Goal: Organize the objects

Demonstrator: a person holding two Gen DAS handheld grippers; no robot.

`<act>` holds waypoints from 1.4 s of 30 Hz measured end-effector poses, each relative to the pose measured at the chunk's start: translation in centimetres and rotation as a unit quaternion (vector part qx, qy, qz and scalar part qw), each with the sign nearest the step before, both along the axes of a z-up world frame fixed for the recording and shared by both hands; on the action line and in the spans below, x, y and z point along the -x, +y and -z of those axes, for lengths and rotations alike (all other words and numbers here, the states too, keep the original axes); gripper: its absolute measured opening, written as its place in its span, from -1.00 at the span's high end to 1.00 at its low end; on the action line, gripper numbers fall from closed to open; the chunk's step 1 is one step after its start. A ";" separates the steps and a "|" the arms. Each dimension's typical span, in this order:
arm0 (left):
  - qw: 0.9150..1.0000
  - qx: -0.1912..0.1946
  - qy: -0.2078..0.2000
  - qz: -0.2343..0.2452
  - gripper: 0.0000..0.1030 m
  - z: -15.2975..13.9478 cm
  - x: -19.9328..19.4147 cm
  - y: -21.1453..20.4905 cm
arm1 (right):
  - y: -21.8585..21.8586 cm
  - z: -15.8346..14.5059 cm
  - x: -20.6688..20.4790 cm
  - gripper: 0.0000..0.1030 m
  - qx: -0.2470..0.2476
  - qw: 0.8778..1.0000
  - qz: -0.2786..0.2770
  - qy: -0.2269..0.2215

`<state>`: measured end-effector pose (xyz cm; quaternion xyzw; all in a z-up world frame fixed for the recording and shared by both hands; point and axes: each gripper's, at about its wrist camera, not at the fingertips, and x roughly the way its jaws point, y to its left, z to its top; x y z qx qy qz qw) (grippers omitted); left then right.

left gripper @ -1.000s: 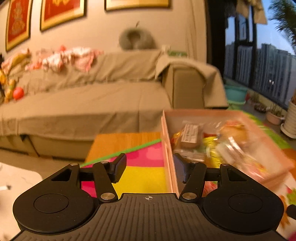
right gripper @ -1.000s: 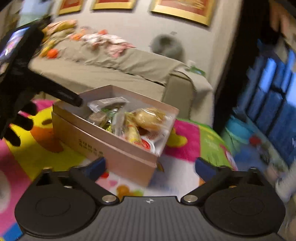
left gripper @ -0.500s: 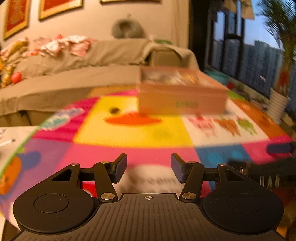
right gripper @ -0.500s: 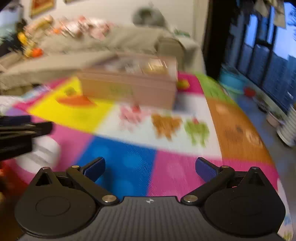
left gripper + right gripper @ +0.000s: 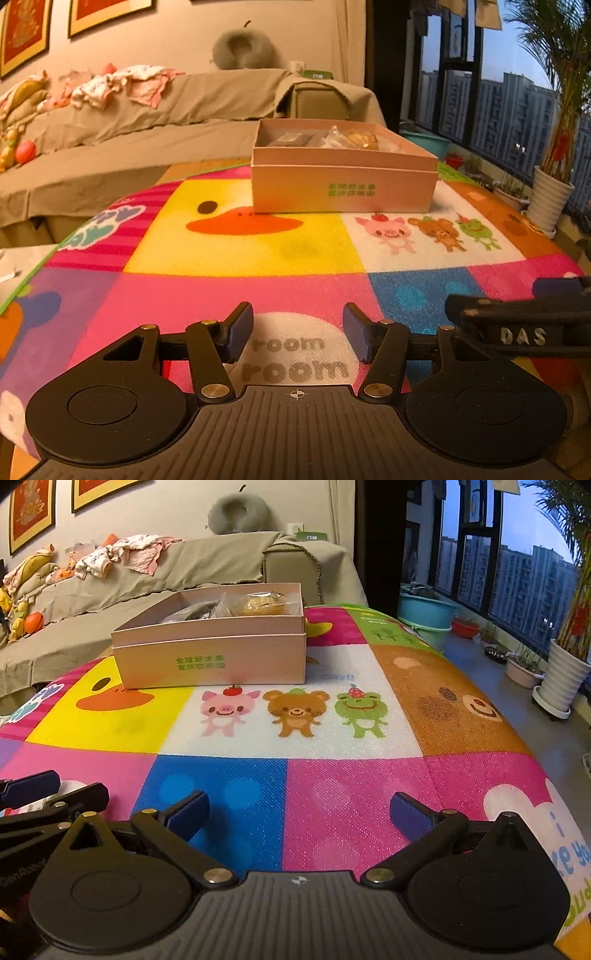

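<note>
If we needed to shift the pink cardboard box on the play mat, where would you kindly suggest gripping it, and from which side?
Probably the near long wall of the pink cardboard box, taken from above at its open rim: one finger inside, one outside. The box looks too wide to span, but the lidless wall is thin and upright. The packets crowd the right end, so the emptier left end seems safer.

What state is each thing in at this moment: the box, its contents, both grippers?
Box: open, no lid on, standing flat on the play mat.
Snack packets: inside the box, nothing lying out on the mat.
Left gripper: open, empty, above the mat.
Right gripper: wide open, empty, above the mat.
</note>
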<state>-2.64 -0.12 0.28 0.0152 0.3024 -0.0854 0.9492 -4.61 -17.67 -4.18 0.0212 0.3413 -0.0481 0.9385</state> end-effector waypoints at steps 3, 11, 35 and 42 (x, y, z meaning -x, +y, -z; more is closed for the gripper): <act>1.000 -0.006 -0.001 -0.001 -0.19 0.1 -0.1 -0.2 | -0.2 0.0 0.5 -1.00 0.000 1.000 -0.021 0.000; 1.000 -0.008 -0.001 -0.003 -0.19 0.1 0.0 -0.5 | -0.1 0.0 0.5 -1.00 0.007 0.999 -0.036 -0.001; 1.000 -0.005 -0.001 -0.011 -0.18 0.1 0.5 -0.5 | -0.3 0.3 1.2 -1.00 0.004 0.999 -0.036 -0.019; 1.000 -0.013 -0.003 -0.016 -0.18 0.1 0.7 -0.7 | -0.2 0.3 1.2 -1.00 0.003 0.999 -0.036 -0.019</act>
